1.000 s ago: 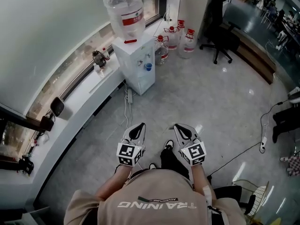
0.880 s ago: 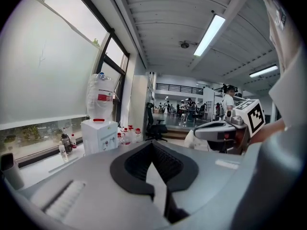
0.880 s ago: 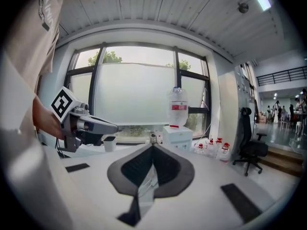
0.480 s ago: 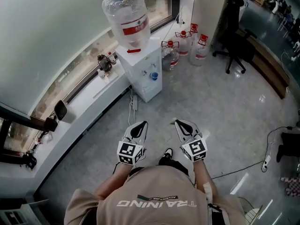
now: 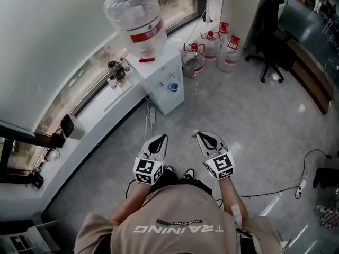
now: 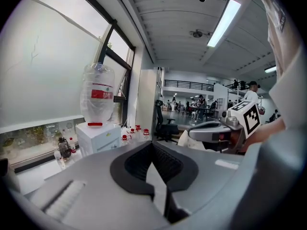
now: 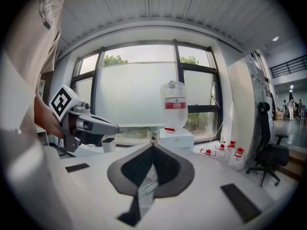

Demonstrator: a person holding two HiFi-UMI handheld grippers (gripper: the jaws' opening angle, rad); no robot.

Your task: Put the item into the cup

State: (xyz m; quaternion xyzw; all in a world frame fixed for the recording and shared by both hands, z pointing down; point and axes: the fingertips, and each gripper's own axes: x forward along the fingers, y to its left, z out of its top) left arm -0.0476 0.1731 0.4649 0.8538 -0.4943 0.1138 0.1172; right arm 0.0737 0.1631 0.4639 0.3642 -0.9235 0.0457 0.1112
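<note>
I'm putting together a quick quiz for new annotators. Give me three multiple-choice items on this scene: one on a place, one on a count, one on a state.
1. Where does the large water bottle sit?
A) on top of the white dispenser
B) beside the office chair
C) on the window ledge

2. How many red-capped jugs stand by the pillar?
A) one
B) three
C) six

3. How are the left tongs and right tongs?
A) both wide open
B) both gripping a jug
C) both shut and empty

Answers:
1 A: the bottle stands inverted atop the dispenser.
2 B: three red caps show in the head view.
3 C: each gripper view shows the jaw tips meeting with nothing between them.
</note>
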